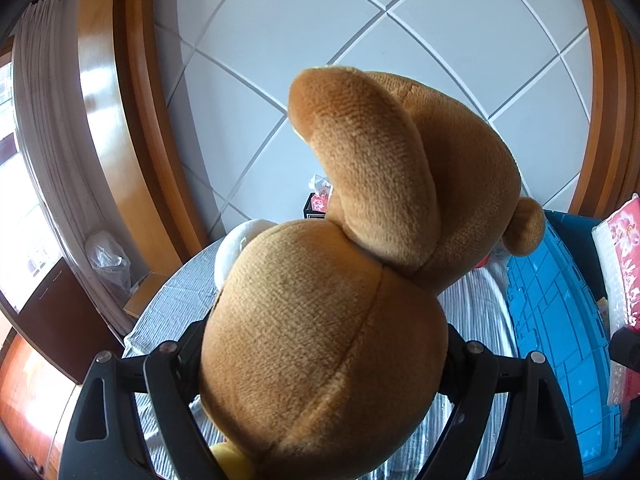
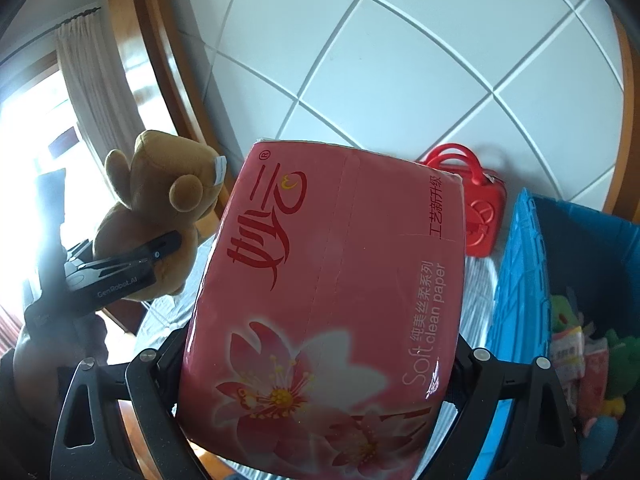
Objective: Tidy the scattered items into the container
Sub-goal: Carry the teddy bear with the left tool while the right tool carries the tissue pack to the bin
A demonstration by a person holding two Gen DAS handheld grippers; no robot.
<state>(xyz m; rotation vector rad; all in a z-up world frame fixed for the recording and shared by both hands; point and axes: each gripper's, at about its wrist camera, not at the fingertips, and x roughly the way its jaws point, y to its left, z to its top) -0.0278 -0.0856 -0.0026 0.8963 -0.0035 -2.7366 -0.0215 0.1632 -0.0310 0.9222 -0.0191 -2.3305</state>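
My left gripper point(image 1: 320, 364) is shut on a brown plush bear point(image 1: 340, 300) and holds it in the air; the bear fills the left wrist view. The bear point(image 2: 152, 216) and one left finger point(image 2: 132, 258) also show in the right wrist view at the left. My right gripper point(image 2: 320, 364) is shut on a pink tissue pack point(image 2: 332, 300) with flower print, held above the table. The pack point(image 1: 618, 264) also shows at the right edge of the left wrist view. The blue crate point(image 2: 516, 304) stands at the right, with several small toys point(image 2: 580, 356) inside.
A red toy handbag point(image 2: 476, 208) stands on the striped tablecloth point(image 2: 476, 292) by the crate's far corner. A small dark box with a red label point(image 1: 318, 204) stands at the table's far side. A tiled wall point(image 1: 320, 40) and wooden frames point(image 1: 120, 140) lie behind.
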